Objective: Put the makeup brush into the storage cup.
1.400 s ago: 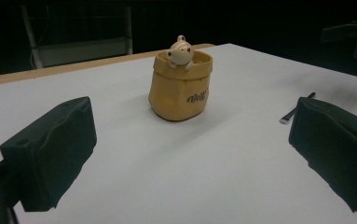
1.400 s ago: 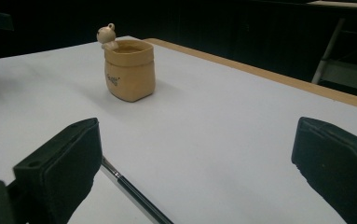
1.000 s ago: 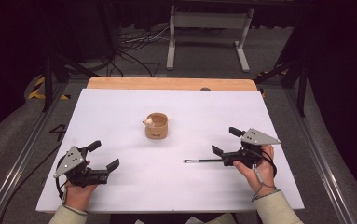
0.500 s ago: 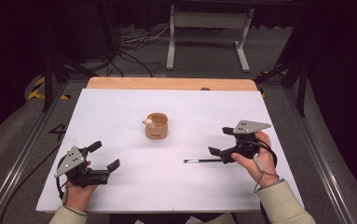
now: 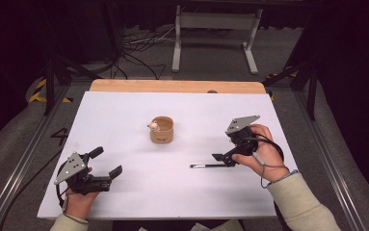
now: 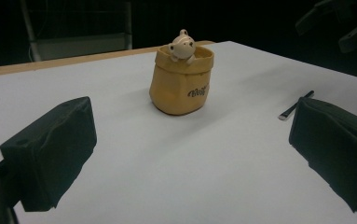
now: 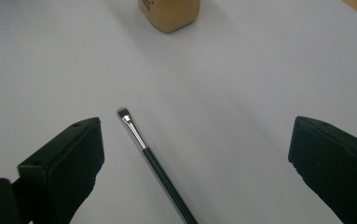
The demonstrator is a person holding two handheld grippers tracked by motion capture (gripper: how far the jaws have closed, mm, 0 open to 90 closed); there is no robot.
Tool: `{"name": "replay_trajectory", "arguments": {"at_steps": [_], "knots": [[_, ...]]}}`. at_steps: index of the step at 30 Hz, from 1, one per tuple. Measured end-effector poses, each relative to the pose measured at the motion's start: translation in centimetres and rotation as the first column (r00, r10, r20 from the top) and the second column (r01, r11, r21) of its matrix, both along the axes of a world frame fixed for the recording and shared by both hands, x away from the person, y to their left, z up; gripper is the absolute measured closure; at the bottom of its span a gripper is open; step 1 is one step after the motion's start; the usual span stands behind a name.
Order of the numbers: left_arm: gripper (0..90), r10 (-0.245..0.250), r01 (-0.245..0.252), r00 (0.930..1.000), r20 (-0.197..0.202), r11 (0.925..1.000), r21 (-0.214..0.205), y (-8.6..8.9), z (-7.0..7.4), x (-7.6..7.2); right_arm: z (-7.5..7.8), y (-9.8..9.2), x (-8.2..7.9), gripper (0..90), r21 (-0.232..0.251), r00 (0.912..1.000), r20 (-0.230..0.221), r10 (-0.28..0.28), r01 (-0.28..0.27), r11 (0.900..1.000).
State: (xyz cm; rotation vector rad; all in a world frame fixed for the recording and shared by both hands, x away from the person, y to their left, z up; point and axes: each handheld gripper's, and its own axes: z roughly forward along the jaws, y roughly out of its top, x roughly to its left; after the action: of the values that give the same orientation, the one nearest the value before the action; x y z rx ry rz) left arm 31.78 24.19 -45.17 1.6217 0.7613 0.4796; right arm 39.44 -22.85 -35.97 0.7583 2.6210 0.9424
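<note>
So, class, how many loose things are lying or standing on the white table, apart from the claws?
2: a tan pot with a small figure at its rim stands mid-table; a thin black brush lies near the right claw.

A: Where is the left gripper [image 5: 106,162]?

B: It is low at the person's left side, held in the left hand [image 5: 78,199]. The forearm comes in from the bottom edge. Its two black jaws stand wide apart and hold nothing.

A: And the right gripper [image 5: 224,159]?

B: The right hand [image 5: 261,155] holds it further forward, with the fingers wrapped around the body. The jaws point down and toward the person's left. They are also spread wide with nothing between them.

A: How is the right arm?

B: The forearm, in a light sleeve, reaches in diagonally from the bottom right corner. The two grippers are well apart.
</note>
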Motion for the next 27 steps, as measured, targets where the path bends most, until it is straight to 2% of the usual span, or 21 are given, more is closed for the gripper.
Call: {"name": "replay_trajectory", "arguments": {"at_steps": [4, 8, 12, 23, 27], "knots": [[1.5, -0.005, 0.005, 1.0, -0.002, 1.0, 0.001, 0.0, 0.0, 0.1, 0.5, 0.4, 0.4, 4.1, -0.093, 0.9998, -0.016, 0.014, -0.015, 0.9956], [1.6, -0.007, 0.007, 1.0, 0.004, 1.0, 0.002, 0.0, 0.1, 0.1, 0.8, 0.8, 0.7, 3.8, -0.144, 0.9998, -0.012, 0.016, -0.018, 0.9895], [1.5, -0.003, 0.003, 1.0, 0.006, 1.0, -0.004, -0.2, 0.0, 0.2, 0.9, 1.1, 1.1, 4.1, -0.196, 0.9988, -0.045, 0.018, -0.027, 0.9803], [1.8, -0.012, 0.012, 0.9999, 0.001, 0.9999, -0.011, -0.3, 0.0, 0.4, 1.7, 1.7, 2.3, 4.8, -0.241, 0.9939, -0.109, 0.015, -0.042, 0.9696], [1.8, -0.014, 0.014, 0.9999, -0.001, 0.9998, -0.012, -0.2, 0.1, 0.4, 1.7, 2.0, 3.0, 4.9, -0.274, 0.9895, -0.144, 0.011, -0.051, 0.9604]]}}
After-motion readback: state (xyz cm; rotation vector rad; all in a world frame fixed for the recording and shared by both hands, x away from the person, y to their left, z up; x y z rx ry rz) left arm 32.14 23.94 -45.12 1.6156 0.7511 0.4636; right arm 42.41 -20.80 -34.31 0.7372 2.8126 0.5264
